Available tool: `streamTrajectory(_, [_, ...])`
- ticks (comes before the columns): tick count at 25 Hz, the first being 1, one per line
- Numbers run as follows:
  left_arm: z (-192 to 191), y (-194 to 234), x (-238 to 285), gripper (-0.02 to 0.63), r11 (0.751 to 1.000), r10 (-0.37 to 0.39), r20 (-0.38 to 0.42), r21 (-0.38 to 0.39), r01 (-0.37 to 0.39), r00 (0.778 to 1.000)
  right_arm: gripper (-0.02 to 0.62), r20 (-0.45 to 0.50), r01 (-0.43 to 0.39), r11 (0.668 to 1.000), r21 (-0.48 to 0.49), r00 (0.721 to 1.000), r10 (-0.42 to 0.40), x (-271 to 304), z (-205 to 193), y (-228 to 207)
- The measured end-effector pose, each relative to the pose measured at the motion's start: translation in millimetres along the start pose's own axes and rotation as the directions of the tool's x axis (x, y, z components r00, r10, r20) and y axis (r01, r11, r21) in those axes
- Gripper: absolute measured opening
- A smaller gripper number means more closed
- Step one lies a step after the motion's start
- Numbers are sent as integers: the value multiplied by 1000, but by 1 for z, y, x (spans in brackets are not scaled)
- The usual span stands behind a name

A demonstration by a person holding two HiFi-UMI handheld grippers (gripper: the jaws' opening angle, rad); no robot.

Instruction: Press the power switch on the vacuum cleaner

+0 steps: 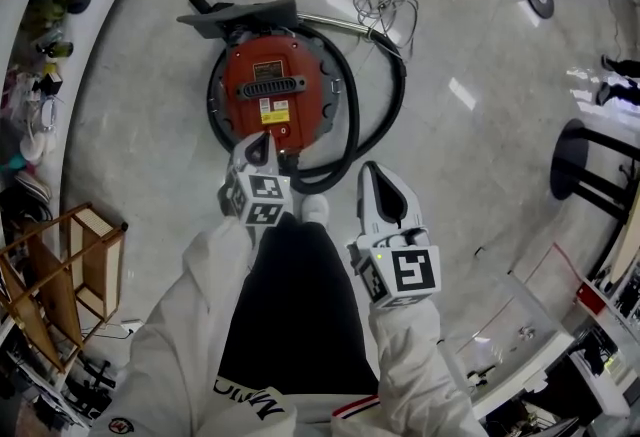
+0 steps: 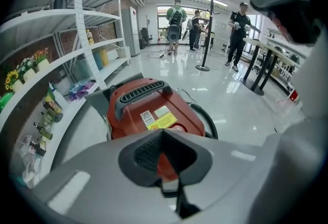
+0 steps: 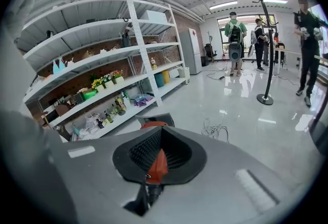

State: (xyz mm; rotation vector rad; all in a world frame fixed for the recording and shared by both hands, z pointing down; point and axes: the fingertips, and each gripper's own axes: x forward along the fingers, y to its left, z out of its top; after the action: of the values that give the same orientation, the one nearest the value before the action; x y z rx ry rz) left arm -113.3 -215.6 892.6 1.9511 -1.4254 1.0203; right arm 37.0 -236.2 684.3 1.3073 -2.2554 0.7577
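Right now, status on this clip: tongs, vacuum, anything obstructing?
Both shut, empty: left tongs over near edge of red vacuum cleaner, right tongs beside it. Contact unclear. Hose loops alongside, nothing blocking.

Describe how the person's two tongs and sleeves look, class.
The left tongs and right tongs have pale grey shells with dark ribbed pads. Each carries a cube of black-and-white square markers; the right one shows a small green light. The sleeves are white.

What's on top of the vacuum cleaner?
A black slotted handle and stickers sit on the red vacuum cleaner. The left gripper covers its near edge; what's under it is hidden.
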Motion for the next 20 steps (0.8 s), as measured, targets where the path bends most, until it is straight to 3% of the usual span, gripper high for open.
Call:
streamTrajectory(7, [-10,0,11,0,1000,-17,-41,-8,17,999,0,4,-13,1000,-10,1000,13,6,6,3])
streamTrajectory(13, [-7,-1,10,0,999,-14,-29,33,15,999,0,-9,-21,1000,-11,1000,21,8,4,5])
streamTrajectory(20, [-8,0,9,0,1000,-9,-36,18,10,999,0,-15,-25,1000,-9,1000,25,10,2,9])
